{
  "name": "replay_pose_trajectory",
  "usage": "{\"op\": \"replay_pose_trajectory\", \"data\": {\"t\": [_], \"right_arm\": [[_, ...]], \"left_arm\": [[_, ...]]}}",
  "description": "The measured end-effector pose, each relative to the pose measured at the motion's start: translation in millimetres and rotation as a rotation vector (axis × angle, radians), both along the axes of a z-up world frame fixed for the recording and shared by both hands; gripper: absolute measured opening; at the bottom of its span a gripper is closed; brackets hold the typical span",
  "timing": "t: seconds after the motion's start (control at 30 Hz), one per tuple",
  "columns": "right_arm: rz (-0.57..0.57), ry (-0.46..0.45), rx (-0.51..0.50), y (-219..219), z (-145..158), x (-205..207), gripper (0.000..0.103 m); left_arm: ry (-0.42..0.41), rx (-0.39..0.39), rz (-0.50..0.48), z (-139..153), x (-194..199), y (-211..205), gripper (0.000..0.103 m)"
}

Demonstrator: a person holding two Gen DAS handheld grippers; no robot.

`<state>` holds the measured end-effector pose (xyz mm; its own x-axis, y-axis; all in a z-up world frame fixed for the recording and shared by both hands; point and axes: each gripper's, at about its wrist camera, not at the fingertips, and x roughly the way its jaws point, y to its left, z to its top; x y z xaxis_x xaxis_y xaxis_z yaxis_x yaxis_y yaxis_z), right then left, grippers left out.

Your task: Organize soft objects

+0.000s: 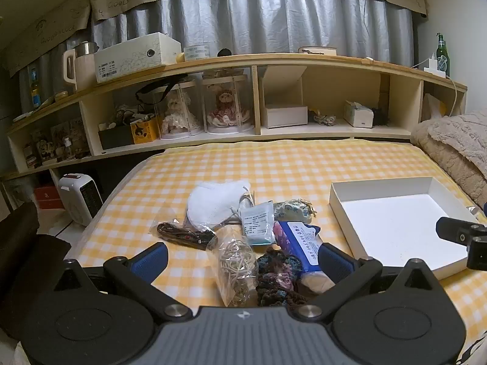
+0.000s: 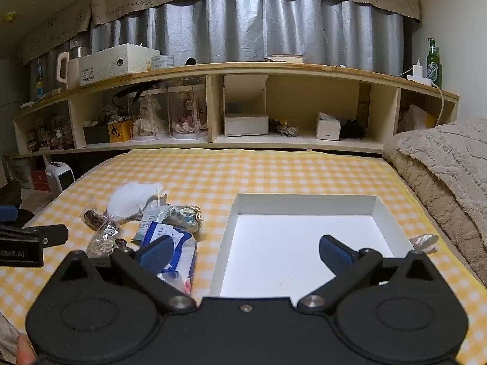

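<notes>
Soft objects, among them a white face mask [image 1: 217,202], are heaped beside the white box [image 2: 304,200]; both the left gripper [image 1: 243,258] and the right gripper [image 2: 246,251] are held wide open, empty.

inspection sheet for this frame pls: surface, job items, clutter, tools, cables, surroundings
Surface: yellow checked sheet on the bed, flat.
Job's things: white mask, crochet piece, floral pouch, blue tissue pack and bagged items piled left of the white box; nothing in the box.
Clutter: beige blanket at right edge.
Tools: left tool open over the pile; right tool open over the box's left wall.
Cables: white charger cable hanging off the shelf.
Surroundings: shelf with dolls, boxes, green bottle; heater on the floor.
</notes>
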<state>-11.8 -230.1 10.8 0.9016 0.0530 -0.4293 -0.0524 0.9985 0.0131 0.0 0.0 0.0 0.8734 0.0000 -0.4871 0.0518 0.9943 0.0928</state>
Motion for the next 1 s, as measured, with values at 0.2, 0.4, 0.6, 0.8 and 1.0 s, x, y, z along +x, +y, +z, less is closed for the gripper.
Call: {"op": "replay_pose_trajectory", "data": {"t": [0.2,0.4,0.6,0.8,1.0], "right_arm": [[0.000,0.005,-0.007,0.4,-0.8,-0.1,0.103],[0.000,0.005,-0.008,0.6,-1.4,-0.3,0.103],[-0.001,0.006,-0.007,0.8,-1.4,-0.2,0.103],[-0.002,0.007,-0.007,1.0,-1.8,-0.1,0.103],[-0.002,0.008,-0.007,1.0,-2.5,0.3,0.103]], "left_arm": [[-0.003,-0.002,0.000,0.0,-0.1,0.1,0.103],[-0.003,-0.003,-0.001,0.1,-0.1,0.1,0.103],[-0.002,-0.003,-0.001,0.2,-0.2,0.0,0.103],[-0.002,-0.004,-0.001,0.1,-0.1,0.1,0.103],[-0.001,-0.004,-0.001,0.2,-0.1,0.1,0.103]]}}
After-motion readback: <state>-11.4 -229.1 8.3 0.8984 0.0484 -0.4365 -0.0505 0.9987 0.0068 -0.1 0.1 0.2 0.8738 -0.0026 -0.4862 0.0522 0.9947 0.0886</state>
